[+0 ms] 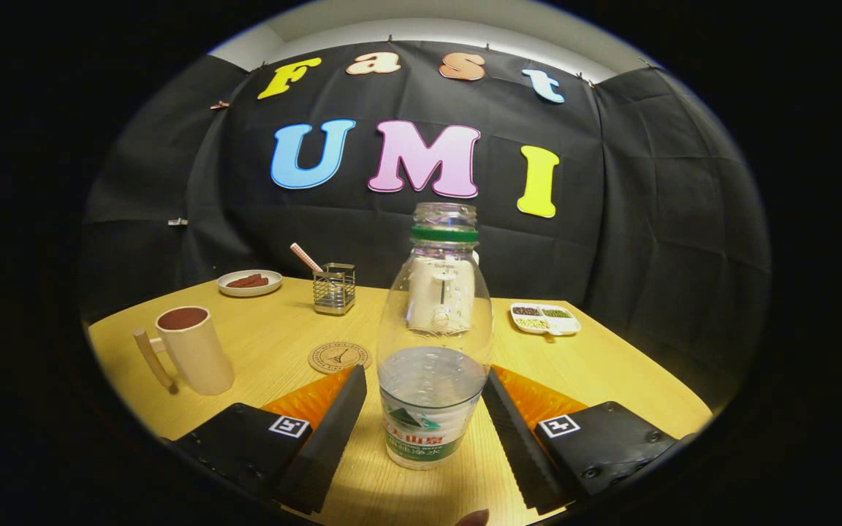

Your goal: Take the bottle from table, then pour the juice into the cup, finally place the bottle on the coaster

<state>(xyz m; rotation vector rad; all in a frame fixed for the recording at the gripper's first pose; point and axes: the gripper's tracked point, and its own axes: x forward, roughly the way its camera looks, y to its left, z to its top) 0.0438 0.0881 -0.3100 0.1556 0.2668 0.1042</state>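
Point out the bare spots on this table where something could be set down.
Bare wood lies between the cup and the coaster, and ahead of the right finger toward the divided dish. The back row, with plate and wire holder, is crowded. The gripper stands open around the bottle.

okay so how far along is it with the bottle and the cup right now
Early. Nothing looks finished. The bottle stands upright on the table, uncapped and partly full. In hand: the gripper brackets the bottle's lower body with its fingers open, apparently not yet pressing, so the grasp is being set up. Left: closing and lifting, pouring into the cup, then setting the bottle on the bare coaster.
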